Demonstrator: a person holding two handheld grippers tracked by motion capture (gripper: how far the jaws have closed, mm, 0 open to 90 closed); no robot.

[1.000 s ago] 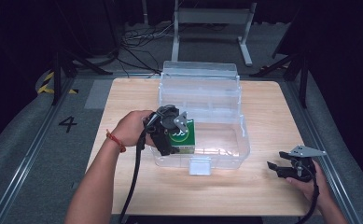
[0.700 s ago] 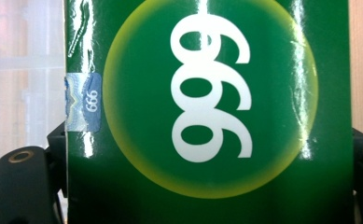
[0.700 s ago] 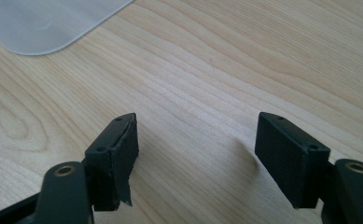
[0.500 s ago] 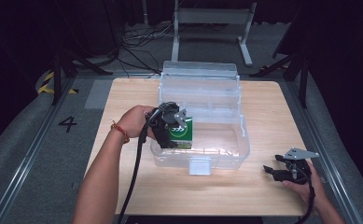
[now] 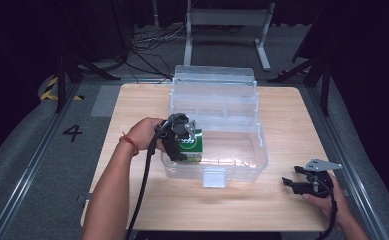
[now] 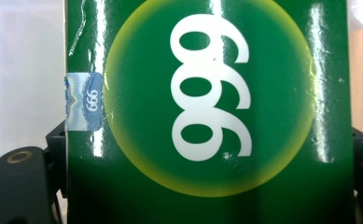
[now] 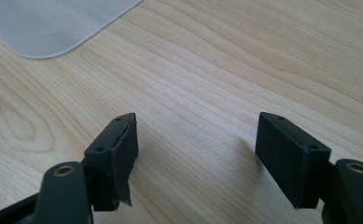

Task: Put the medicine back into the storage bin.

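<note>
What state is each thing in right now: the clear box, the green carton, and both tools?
Clear plastic box: lid open, standing on the wooden table.
Green 999 carton: held at the box's left end, inside the rim.
Left tool: shut on the carton.
Right tool: open, empty, low over the table.

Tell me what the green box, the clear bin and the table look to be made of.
Green box: likely cardboard under a glossy film; bright glare streaks run down its printed face and a small sticker seals one edge.
Clear bin: transparent hard plastic, by the see-through walls and moulded rim.
Table: wood or wood-look laminate, matte, with pale grain lines and a knot pattern.
</note>
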